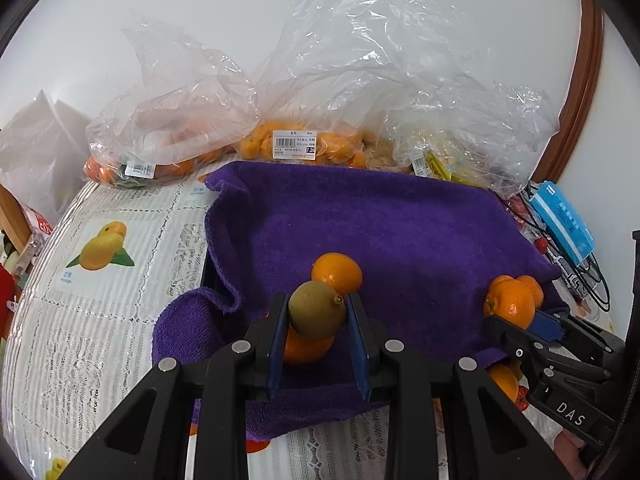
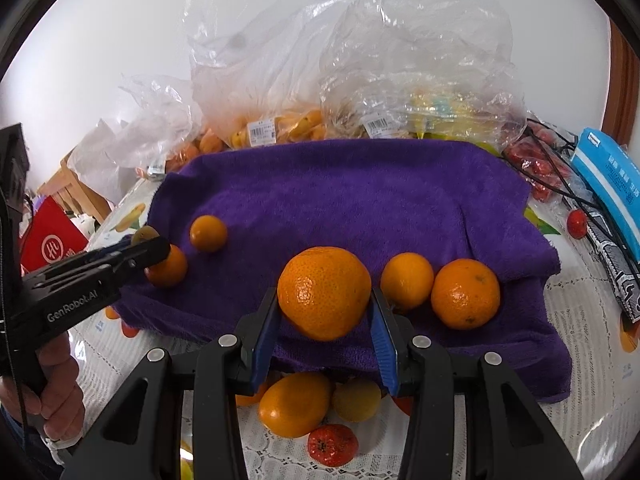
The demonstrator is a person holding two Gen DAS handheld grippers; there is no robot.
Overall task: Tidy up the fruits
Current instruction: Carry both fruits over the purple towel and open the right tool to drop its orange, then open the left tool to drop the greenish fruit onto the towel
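Your left gripper (image 1: 317,316) is clamped on a small olive-brown, egg-shaped fruit (image 1: 317,315) — likely a kiwi — with its long axis tipped, the stem nub pointing up and toward the right blue pad. It hangs over the left part of the rumpled purple towel (image 1: 360,220), directly above one small orange citrus (image 1: 306,347) and just in front of another (image 1: 337,273).

Your right gripper (image 2: 324,302) holds a large dimpled orange mandarin (image 2: 324,293) between its blue pads, the jaws spread only as far as the fruit's width. It sits above the near edge of the towel, with a smaller smooth orange fruit (image 2: 407,280) and another large mandarin (image 2: 465,294) lying just to its right on the cloth.

The relation that matters: the like fruits lie to the right of the mandarin you carry, close by, so the right hand is the nearer one for that group. I judge a short move rightward and down would set it beside its kind. The kiwi has no matching fruit on the towel that I can see, only oranges beneath it, so it needs bare cloth to one side rather than straight down.

More loose fruit — an orange (image 2: 294,404), a pale yellow one (image 2: 356,400) and a small red one (image 2: 332,444) — waits on the lace-patterned tablecloth (image 1: 80,340) below the towel's edge.
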